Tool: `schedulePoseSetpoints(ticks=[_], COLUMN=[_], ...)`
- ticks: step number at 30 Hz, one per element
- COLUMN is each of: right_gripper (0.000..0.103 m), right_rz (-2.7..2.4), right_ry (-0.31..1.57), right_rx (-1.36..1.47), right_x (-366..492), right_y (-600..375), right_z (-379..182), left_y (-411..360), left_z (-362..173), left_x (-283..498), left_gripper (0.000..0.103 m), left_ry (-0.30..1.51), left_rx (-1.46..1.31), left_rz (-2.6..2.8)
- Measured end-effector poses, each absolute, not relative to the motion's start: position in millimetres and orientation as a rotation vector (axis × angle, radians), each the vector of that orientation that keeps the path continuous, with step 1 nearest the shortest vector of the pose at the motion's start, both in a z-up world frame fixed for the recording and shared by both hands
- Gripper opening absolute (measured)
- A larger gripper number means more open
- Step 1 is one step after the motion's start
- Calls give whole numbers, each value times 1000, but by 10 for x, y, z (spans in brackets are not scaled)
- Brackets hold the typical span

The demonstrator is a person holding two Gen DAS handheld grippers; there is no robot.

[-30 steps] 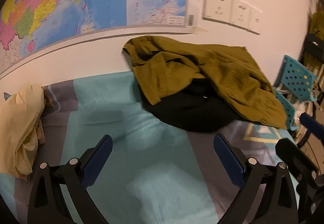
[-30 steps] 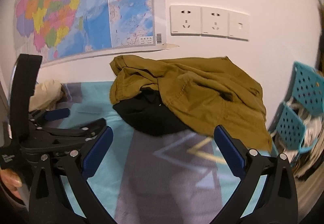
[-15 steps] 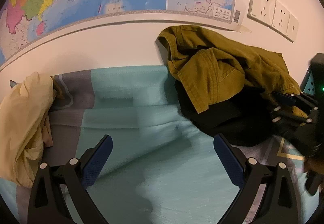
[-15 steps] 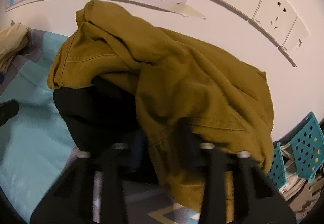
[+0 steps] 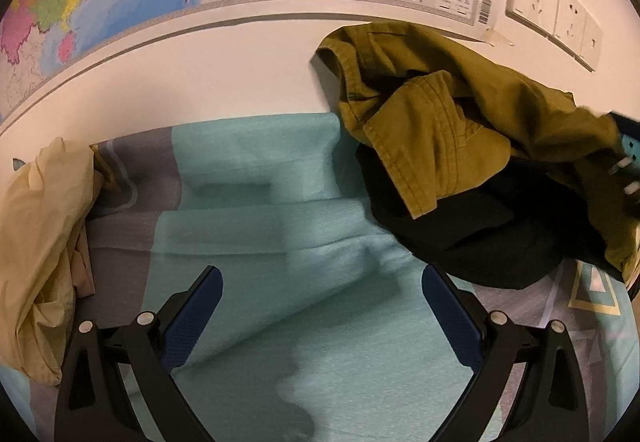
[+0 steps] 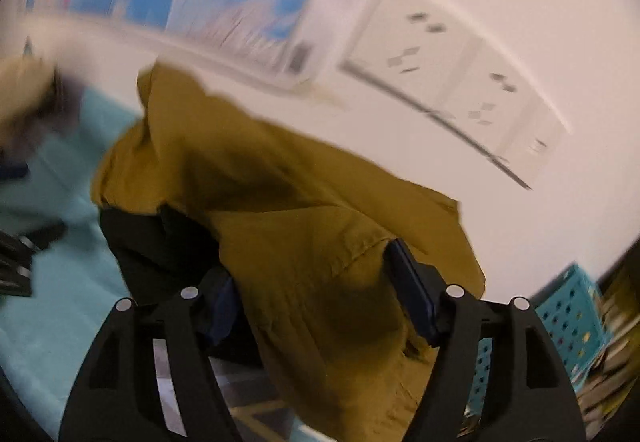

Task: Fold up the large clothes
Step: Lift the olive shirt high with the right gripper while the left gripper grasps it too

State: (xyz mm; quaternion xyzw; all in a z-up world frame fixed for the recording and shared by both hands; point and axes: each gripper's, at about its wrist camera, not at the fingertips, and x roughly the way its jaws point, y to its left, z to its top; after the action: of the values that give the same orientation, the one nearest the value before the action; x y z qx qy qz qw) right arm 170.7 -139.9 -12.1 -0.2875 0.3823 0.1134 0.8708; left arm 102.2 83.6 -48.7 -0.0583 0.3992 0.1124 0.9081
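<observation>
1. Left gripper (image 5: 320, 306) is wide open, tilted downward, nothing between its fingers.
2. Right gripper (image 6: 316, 302) tilts down too; its jaws have just been opening, with olive fabric bunched between them.

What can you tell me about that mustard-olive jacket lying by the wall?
The mustard-olive woven cotton-like jacket lies crumpled, unfolded, against the white wall on the teal patterned bedsheet, draped over a black garment. Stitched hems and a folded-over flap show. In the right wrist view its fabric bunches between the right tool's blue pads, whose jaws have just been opening.
</observation>
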Motion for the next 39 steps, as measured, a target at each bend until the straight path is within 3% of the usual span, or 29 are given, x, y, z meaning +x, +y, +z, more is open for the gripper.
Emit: schedulePoseSetpoints(ticks=[2,4,6,11,15,21,32,39], right_gripper=[71,64,12,3,3,3,2,2], right_rz=[232,223,225,241,234,204,188,188], right_ry=[809,811,827,688,525,405,341,255], right_rx=[-624,-673,-638,-420,-273,-187,-131,-65], right_x=[1777,1831,1873,1718,1486,1431,1285,1062], right_y=[-1315,-1274,-1340,-1760,-2106,-2604,-2844,-3153], right_z=[-263,-351,-281,634,1637,2611,3108,3573], left_y=[853,858,865,838,705,373,-439,-306], left_z=[-500,-505,-505,-475,-378,-216,-251,-48], left_x=[1035,1035,1036,1036,1050,1076,1309,1478], left_gripper=[96,96,96,96,96,96,97,96], left_ry=[828,829,827,795,731,613,459,363], left_rx=[-124,-117,-115,-103,-66,-30,127,63], left_rz=[237,240,240,223,169,37,-90,-144])
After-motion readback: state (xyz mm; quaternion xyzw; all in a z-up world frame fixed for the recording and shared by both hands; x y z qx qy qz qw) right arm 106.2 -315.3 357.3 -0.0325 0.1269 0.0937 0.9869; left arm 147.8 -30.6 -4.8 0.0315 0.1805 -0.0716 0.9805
